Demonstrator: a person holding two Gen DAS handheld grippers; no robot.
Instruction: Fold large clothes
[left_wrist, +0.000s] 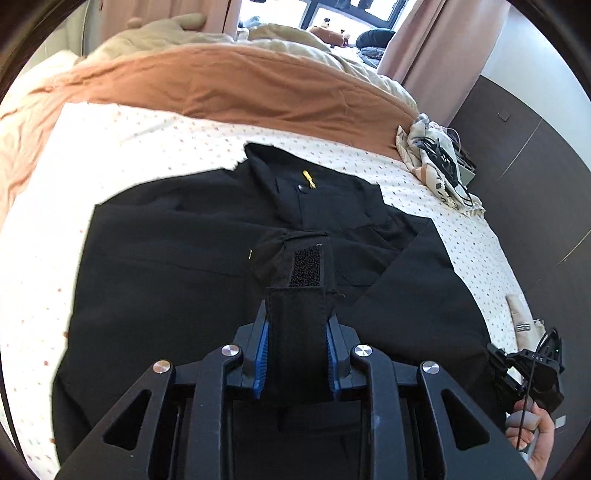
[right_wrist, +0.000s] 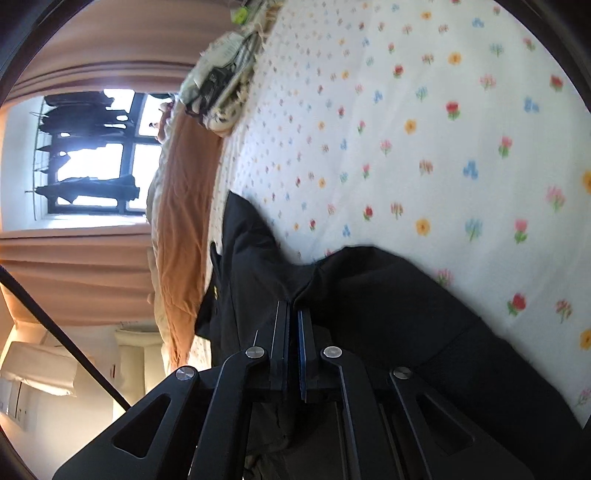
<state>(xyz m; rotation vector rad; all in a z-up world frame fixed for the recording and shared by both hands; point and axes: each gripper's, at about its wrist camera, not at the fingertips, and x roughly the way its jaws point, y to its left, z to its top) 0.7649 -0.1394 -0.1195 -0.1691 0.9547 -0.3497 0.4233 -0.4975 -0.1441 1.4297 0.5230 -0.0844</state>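
A large black jacket (left_wrist: 177, 258) lies spread on the flowered bed sheet (left_wrist: 110, 147), collar and a small yellow tag (left_wrist: 308, 179) at the far side. My left gripper (left_wrist: 295, 314) is shut on the jacket's sleeve cuff (left_wrist: 295, 295), whose Velcro strip (left_wrist: 306, 266) faces up, held over the jacket's middle. My right gripper (right_wrist: 293, 310) is rolled on its side and shut on a fold of the jacket (right_wrist: 369, 295) at its edge. In the left wrist view the right gripper (left_wrist: 524, 373) shows at the lower right, in a hand.
An orange-brown duvet (left_wrist: 229, 85) is bunched across the far side of the bed. A patterned cloth bundle with black cables (left_wrist: 439, 158) lies at the bed's right edge. Pink curtains (left_wrist: 424, 44) and a dark wardrobe (left_wrist: 524, 140) stand at the right.
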